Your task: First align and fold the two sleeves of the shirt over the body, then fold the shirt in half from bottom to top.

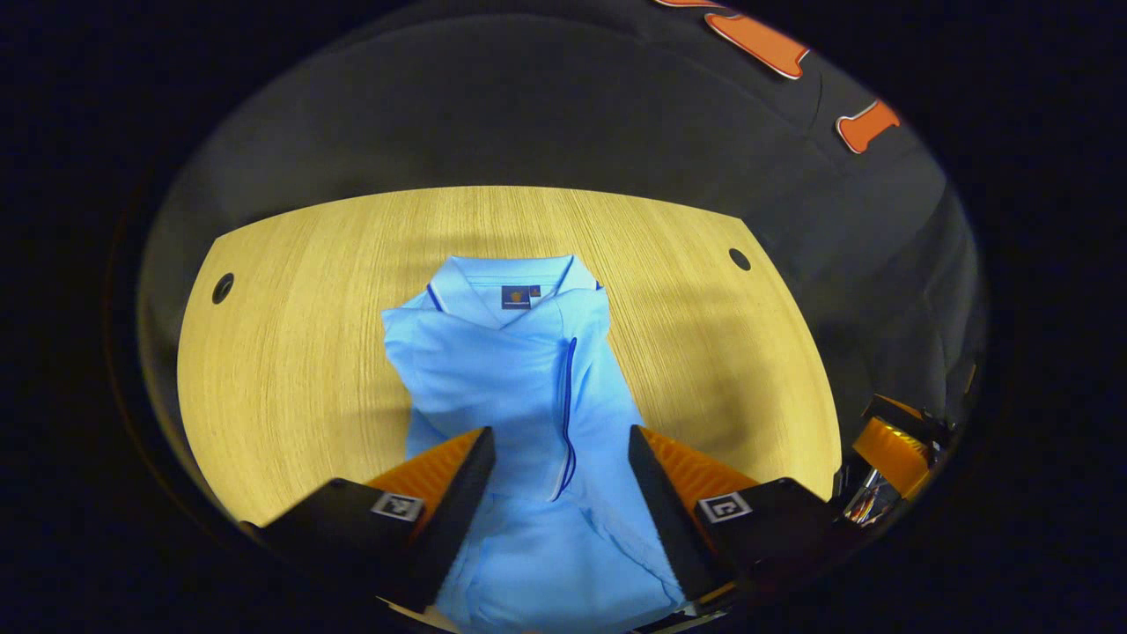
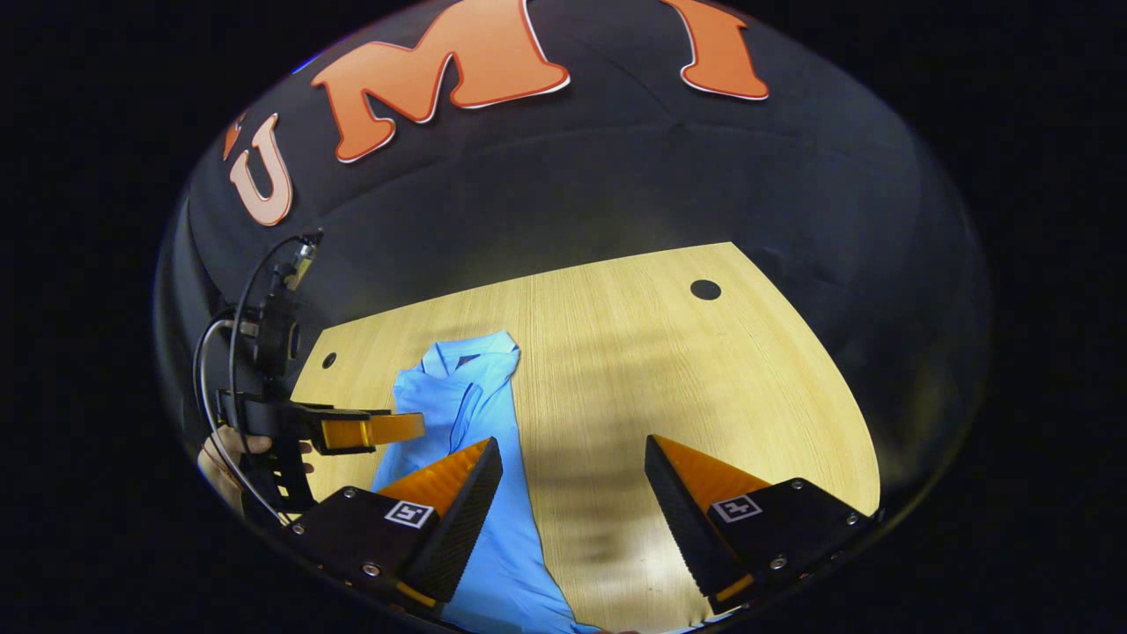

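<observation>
Left gripper view: light blue shirt point(image 1: 519, 370) flat on pale wood-grain surface point(image 1: 290, 352), soft knit, collar at far end, both sleeves folded over body, dark blue piping down middle. Left gripper point(image 1: 561, 458) above lower part of shirt, jaws wide, gripping nothing. Right gripper view: right gripper point(image 2: 572, 467) jaws wide, empty, over shirt's edge and bare wood. Round holes near surface's far corners.

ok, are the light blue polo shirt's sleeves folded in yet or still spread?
Folded in: the light blue polo shirt lies as a narrow strip on the wooden table, no sleeve sticking out sideways.
</observation>
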A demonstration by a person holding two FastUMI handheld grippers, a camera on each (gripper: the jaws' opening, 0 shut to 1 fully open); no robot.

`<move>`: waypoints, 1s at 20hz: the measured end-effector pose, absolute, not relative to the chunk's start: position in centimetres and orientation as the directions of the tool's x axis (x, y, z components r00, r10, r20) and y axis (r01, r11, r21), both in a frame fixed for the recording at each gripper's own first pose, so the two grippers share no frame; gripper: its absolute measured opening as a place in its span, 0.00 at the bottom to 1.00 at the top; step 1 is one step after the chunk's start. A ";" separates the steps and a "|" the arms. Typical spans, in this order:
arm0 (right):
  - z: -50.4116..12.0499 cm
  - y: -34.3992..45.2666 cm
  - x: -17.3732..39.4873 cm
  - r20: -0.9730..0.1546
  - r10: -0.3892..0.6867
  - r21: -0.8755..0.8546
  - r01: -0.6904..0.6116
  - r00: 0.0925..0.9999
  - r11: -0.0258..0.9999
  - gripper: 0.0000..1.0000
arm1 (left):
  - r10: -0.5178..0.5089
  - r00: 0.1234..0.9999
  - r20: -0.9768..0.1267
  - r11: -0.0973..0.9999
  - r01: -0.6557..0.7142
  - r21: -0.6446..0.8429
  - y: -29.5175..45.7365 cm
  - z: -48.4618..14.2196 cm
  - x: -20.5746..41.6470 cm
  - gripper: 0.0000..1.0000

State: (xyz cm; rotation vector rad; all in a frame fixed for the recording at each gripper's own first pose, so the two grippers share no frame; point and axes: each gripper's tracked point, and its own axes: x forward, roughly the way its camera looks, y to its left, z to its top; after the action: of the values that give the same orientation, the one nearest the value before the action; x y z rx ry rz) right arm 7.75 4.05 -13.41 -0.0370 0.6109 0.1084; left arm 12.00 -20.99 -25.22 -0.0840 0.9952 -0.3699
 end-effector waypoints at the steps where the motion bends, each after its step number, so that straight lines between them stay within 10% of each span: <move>1: -13.9 4.6 7.7 -0.582 0.090 -0.013 -0.120 0.809 0.993 0.99 | -0.329 0.502 -0.800 0.940 0.256 -0.226 -19.8 -25.4 11.5 1.00; 20: -28.3 5.0 -6.1 -0.846 -0.040 -0.189 -0.229 0.532 0.955 0.99 | -0.197 0.351 -0.915 0.977 0.143 -0.156 -5.4 -32.5 -10.1 0.99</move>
State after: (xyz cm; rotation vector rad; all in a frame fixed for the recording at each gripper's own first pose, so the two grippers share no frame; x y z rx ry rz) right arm -6.09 5.04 -28.29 -0.2933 1.0073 0.1147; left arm -10.05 -5.39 -32.47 -0.0514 1.1916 -0.2205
